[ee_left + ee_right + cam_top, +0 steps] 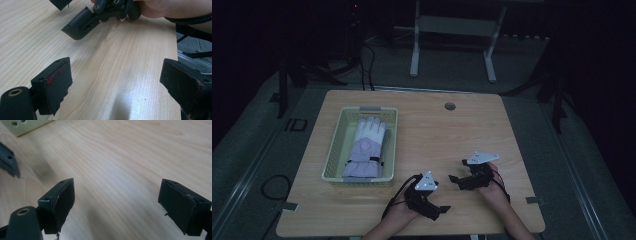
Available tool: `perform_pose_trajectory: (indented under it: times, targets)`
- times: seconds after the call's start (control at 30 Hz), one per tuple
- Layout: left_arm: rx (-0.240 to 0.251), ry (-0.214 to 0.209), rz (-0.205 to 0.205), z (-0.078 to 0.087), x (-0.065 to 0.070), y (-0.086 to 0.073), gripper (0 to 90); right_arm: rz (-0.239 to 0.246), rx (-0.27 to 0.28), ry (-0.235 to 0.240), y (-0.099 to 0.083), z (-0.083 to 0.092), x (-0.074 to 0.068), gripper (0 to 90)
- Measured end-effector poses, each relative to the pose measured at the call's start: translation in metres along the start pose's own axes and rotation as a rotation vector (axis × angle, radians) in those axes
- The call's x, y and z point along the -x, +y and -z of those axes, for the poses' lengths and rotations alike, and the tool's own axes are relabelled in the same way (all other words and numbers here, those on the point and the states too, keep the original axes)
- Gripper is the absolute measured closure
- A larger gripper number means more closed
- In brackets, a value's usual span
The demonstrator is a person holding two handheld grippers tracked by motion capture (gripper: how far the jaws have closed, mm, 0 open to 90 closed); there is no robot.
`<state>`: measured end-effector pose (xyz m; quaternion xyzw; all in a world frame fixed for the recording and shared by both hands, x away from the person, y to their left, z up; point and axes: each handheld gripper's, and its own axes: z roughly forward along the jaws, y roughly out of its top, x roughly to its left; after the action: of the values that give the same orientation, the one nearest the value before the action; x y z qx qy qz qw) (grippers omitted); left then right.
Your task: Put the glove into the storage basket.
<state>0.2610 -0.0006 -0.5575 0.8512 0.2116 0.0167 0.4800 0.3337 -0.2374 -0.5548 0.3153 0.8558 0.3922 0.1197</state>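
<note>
While hovering low over the near part of the worktop (452, 130), holding the left tongs (438, 210) spread wide with nothing between the pads, and holding the right tongs (458, 171) just as wide, likewise gripping nothing. Probably sitting at the opening step: not yet reaching for the glove (366, 147), lying flat and lengthwise inside the basket (332, 150) on the left half of the worktop, fingers pointing away, well apart from both tongs. Judging the next move as calling for a swing leftward and over the basket rim, then coming down on the cuff or palm with the pads apart, closing on fabric and not on the wall. Noting a padded white and pale lilac glove, soft and bulky, with a dark strap near the wrist; a pale yellow plastic basket, rectangular, with slotted walls; smooth, slightly glossy light wood grain; flat black rectangular pads, frayed at the edges, flecked red on the left pads (56, 82).
</note>
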Motion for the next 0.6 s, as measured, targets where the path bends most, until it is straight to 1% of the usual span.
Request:
perform_pose_trajectory:
  times: [0.03, 0.13, 0.17, 0.2, 0.3, 0.37, 0.4, 0.47, 0.53, 0.6]
  targets:
    - [0.001, -0.003, -0.002, -0.001, 0.0, -0.001, 10.8, 0.006, -0.002, -0.01, -0.002, 0.001, 0.0, 13.7]
    - [-0.002, -0.005, -0.002, -0.002, 0.001, -0.002, 10.8, 0.006, 0.005, -0.006, -0.006, 0.003, -0.001, 13.7]
    - [0.004, -0.019, -0.003, -0.006, 0.002, -0.004, 10.8, 0.014, 0.004, -0.01, -0.009, 0.005, -0.001, 13.5]
    - [0.001, -0.02, -0.008, -0.007, 0.003, -0.005, 10.8, 0.016, 0.005, -0.011, -0.01, 0.006, -0.002, 13.5]
    - [-0.012, -0.01, -0.029, -0.009, 0.006, -0.007, 10.8, 0.018, 0.007, -0.022, -0.015, 0.01, -0.001, 13.0]
    - [-0.002, 0.01, -0.051, -0.009, 0.008, -0.008, 10.8, 0.019, 0.016, -0.027, -0.018, 0.013, 0.0, 12.9]
    - [0.001, 0.016, -0.055, -0.009, 0.009, -0.008, 10.8, 0.02, 0.019, -0.031, -0.02, 0.014, 0.0, 12.8]
    - [-0.004, 0.019, -0.057, -0.009, 0.009, -0.008, 10.7, 0.026, 0.031, -0.032, -0.023, 0.016, -0.001, 12.6]
    - [-0.011, 0.026, -0.058, -0.01, 0.009, -0.009, 10.7, 0.031, 0.03, -0.041, -0.025, 0.017, -0.001, 12.6]
    - [-0.018, 0.017, -0.058, -0.011, 0.01, -0.009, 10.1, 0.028, 0.05, -0.04, -0.027, 0.02, -0.001, 12.5]
